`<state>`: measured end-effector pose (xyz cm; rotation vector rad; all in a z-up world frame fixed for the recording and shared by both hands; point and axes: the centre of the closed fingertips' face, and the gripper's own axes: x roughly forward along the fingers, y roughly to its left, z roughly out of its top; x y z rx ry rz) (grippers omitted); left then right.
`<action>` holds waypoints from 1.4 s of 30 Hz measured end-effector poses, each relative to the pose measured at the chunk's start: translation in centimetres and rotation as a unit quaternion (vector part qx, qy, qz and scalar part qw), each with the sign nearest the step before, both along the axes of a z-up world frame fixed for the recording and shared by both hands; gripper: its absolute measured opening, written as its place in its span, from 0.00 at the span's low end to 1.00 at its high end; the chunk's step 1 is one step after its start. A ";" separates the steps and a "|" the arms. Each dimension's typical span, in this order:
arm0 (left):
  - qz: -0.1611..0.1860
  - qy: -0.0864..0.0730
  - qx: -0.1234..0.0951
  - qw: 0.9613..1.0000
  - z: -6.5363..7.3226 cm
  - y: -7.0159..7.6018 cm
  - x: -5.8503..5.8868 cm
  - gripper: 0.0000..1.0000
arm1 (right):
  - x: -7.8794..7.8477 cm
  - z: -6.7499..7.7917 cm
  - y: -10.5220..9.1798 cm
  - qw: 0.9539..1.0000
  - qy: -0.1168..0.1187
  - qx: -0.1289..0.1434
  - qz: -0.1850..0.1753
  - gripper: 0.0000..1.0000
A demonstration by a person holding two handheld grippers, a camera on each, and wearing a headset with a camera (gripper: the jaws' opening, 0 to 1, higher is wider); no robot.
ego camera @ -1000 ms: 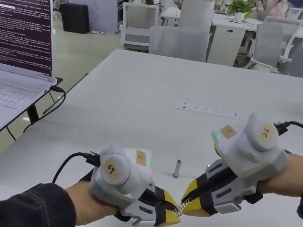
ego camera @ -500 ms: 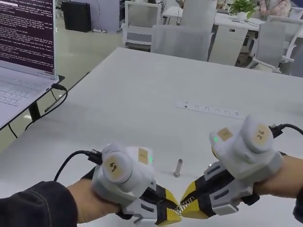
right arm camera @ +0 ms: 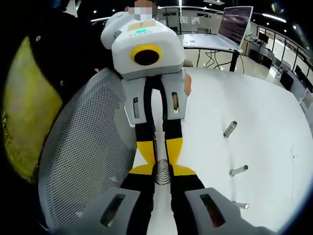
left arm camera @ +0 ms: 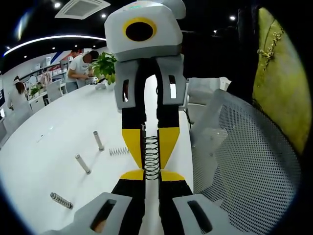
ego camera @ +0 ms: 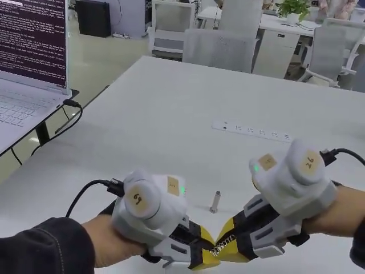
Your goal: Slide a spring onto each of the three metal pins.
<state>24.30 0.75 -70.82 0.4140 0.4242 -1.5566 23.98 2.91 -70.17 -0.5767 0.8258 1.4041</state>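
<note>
— How much room is there to move?

— Plenty. The worktop (ego camera: 171, 103) lies wide and bare ahead, out to a power strip (ego camera: 251, 131) and the chairs (ego camera: 219, 48) at its far edge. Its left edge faces a laptop (ego camera: 28, 63) on a separate desk. The left tongs (ego camera: 204, 257) and right tongs (ego camera: 228, 245) hang low on the person's side of the worktop, tips facing each other.

— And the spring?

— The held spring (ego camera: 218, 249) bridges the two tips, up off the surface. Its long axis runs from one pair of tongs to the other, rising a little toward the right in the head view. Each pair is closed on one end of it.

— The pins?

— One pin (ego camera: 215, 202) stands upright just beyond the tips. In the left gripper view a loose spring (left arm camera: 118, 151) lies flat near two bare pins (left arm camera: 98, 140), and a coil-wrapped pin (left arm camera: 61, 200) sits apart from them.
</note>
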 end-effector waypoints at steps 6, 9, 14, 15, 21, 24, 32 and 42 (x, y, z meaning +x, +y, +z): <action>0.004 -0.003 -0.005 1.000 0.1 -0.1 0.2 0.01 | 0.2 0.1 0.0 1.000 -0.003 -0.010 0.000 0.08; 0.005 -0.002 -0.006 1.000 0.0 -0.2 0.2 0.02 | 0.2 0.0 -0.1 1.000 -0.002 -0.019 0.003 0.08; 0.009 -0.004 -0.010 1.000 0.1 -0.2 0.3 0.02 | 0.3 0.1 -0.2 1.000 -0.002 -0.027 0.006 0.08; 0.009 -0.004 -0.011 1.000 0.1 -0.2 0.3 0.03 | 0.3 0.1 -0.2 1.000 -0.002 -0.028 0.006 0.08; 0.012 -0.004 -0.010 1.000 0.1 -0.2 0.3 0.03 | 0.3 0.2 -0.2 0.999 -0.003 -0.032 0.009 0.08; 0.013 -0.002 -0.009 1.000 0.1 -0.2 0.3 0.05 | 0.3 0.2 -0.3 0.999 -0.003 -0.035 0.010 0.08; 0.019 -0.001 -0.010 1.000 0.2 -0.1 0.5 0.08 | 0.5 0.1 -0.6 0.999 -0.004 -0.040 0.008 0.08; 0.036 0.003 -0.018 0.999 0.4 0.6 1.1 0.11 | 0.9 0.3 -1.1 0.999 -0.010 -0.041 0.001 0.08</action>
